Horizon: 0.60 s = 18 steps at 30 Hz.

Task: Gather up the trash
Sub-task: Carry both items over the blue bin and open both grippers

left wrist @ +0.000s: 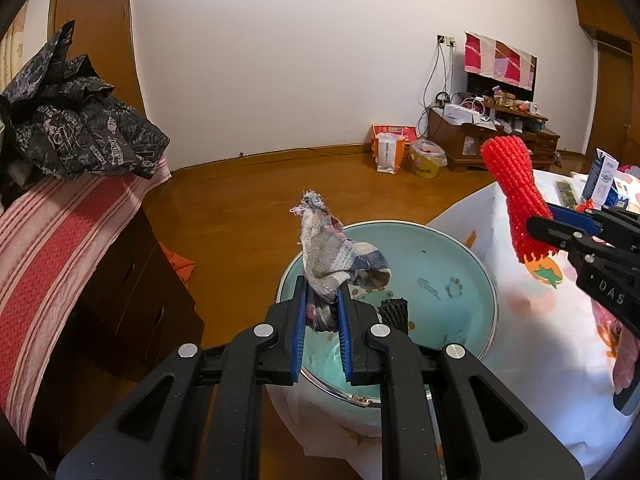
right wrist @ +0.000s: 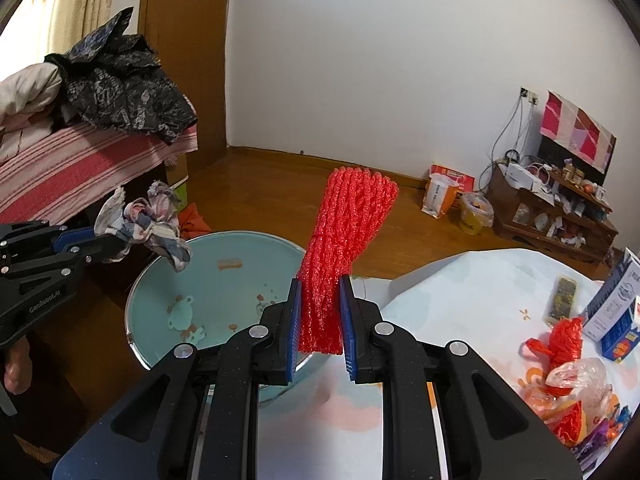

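Left gripper [left wrist: 323, 304] pinched crumpled rag [left wrist: 336, 256] above teal basin [left wrist: 440, 264]; right gripper [right wrist: 320, 316] clamped red foam net [right wrist: 340, 240] alongside.

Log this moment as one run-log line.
left gripper: shut on rag above basin | right gripper: shut on red foam net | neither dropped

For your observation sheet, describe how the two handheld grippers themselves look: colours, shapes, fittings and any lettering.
Both the left gripper and the right gripper are speckled black plastic with angular linkage arms, triangular cut-outs and round silver pivot bolts. Their fingers carry ribbed blue pads. White lettering marks each body's side. No cables or sleeves show.
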### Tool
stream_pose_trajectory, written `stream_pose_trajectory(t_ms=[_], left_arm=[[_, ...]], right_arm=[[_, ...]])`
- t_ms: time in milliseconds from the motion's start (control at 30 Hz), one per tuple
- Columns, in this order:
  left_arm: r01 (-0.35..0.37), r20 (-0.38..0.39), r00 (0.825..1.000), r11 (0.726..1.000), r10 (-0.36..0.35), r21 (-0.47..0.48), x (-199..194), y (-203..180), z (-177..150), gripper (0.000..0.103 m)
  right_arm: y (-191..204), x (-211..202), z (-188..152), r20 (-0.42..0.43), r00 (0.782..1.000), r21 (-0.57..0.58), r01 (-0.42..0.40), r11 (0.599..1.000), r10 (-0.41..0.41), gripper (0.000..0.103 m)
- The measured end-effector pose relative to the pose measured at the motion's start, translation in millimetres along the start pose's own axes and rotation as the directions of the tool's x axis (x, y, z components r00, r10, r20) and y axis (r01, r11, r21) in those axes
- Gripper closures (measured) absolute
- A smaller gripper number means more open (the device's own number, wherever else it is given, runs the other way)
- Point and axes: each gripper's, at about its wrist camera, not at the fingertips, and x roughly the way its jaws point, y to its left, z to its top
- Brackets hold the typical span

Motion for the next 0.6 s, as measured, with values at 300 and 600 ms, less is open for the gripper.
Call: stream_pose_trajectory(t_ms=[300,600], left_arm=[[0.008,-0.009,1.0,1.0,-0.008,0.001,1.4,0.6,-2.5,0.088],[0.012,-0.013,1.0,1.0,-0.012,0.005,3.1,-0.2,-3.0,0.088]], right_arm=[[8.9,4.0,0.2,-0.009,1.0,-0.024,-0.022,0.999,0.022,0.084],[12.7,4.6,0.2,-0.01,0.999,-0.04,-0.037,0.999,0.036,0.084]])
